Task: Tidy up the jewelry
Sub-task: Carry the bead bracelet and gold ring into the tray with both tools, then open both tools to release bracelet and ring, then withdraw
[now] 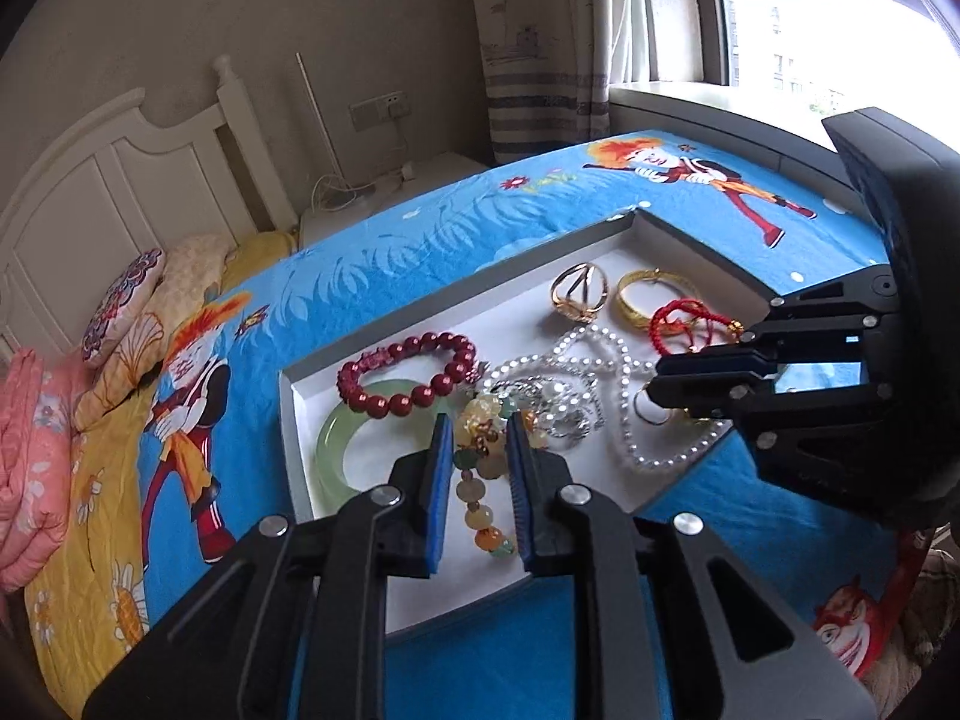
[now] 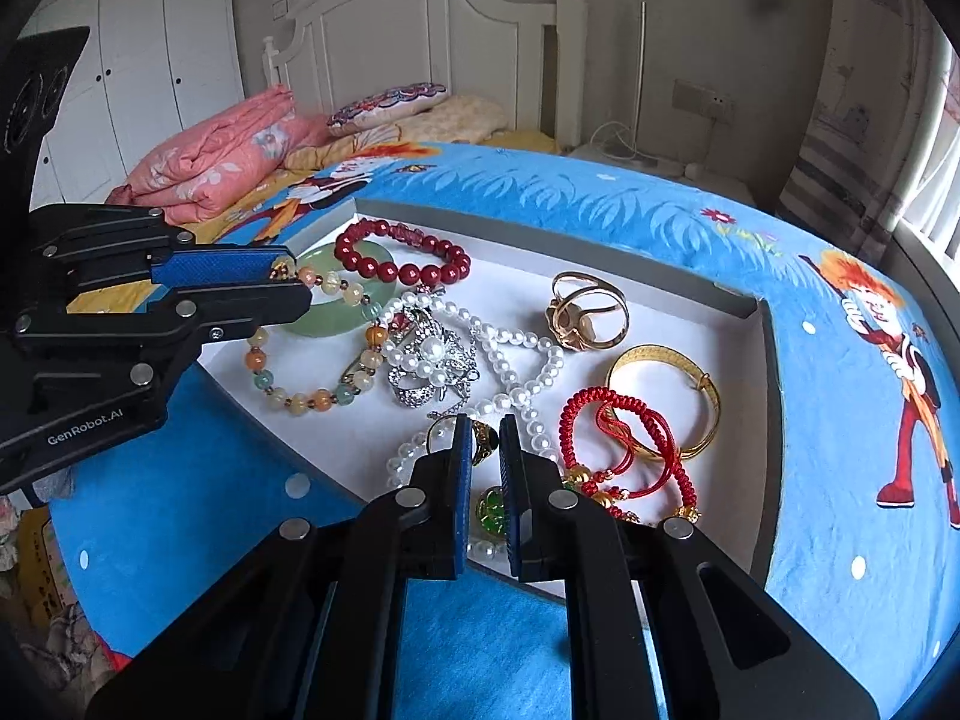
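Shallow white tray [image 2: 744, 324] on a bed, holding tangled jewelry. The left gripper [image 1: 477, 438] has its fingers parted astride the mixed-stone bead bracelet [image 2: 312, 360], not yet clamping. The right gripper [image 2: 485, 438] has its fingers narrowly apart around a gold ring with a dark stone [image 2: 483, 435]; contact cannot be confirmed. Risk: the pearl necklace [image 2: 516, 360] loops across the rhinestone brooch [image 2: 429, 369] and beside the ring, so lifting either piece may drag neighbours out. The beads look glossy and slippery.
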Demonstrator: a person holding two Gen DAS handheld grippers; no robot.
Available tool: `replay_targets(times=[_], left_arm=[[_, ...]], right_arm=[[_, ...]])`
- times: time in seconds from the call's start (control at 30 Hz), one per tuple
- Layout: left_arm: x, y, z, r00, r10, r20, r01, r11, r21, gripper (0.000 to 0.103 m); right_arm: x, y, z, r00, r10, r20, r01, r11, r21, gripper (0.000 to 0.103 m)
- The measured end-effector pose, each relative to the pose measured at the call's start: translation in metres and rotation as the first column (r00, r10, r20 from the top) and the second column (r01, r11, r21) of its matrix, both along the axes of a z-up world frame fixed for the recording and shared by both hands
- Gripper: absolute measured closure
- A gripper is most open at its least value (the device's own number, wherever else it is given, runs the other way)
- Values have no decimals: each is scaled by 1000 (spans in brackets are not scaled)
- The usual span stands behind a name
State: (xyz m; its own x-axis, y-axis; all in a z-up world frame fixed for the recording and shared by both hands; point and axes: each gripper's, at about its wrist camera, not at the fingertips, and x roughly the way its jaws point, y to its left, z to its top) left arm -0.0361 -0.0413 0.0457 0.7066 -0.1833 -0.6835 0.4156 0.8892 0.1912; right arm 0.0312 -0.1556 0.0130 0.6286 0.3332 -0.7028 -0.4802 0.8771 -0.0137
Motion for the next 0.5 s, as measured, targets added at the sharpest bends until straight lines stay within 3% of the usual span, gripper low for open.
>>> replay_targets(times=[0.03,0.1,0.13,0.17,0.37,0.5], left_arm=[[2,5,-2,1000,16,-5,-16,1000,-4,75],[2,12,-3,999,46,10,-45,999,-18,52],[2,15,-2,998,61,26,-60,998,-27,35],[-1,18,0,996,74,44,-72,996,-43,27],[-23,30,3,984,151,91,-142,985,-102,9],[-46,34,-1,979,185,90,-173,977,-125,6]], right_arm=[[3,-1,-2,1000,-3,-11,3,1000,1,92],[6,-1,-4,999,-8,-35,9,1000,1,92],[8,-1,-5,999,-11,-43,11,1000,-1,92],[9,-1,-6,999,-14,-46,14,1000,-1,92],[4,-11,-1,998,-58,-20,58,998,17,90],[-20,-37,21,997,-77,30,73,988,137,90]])
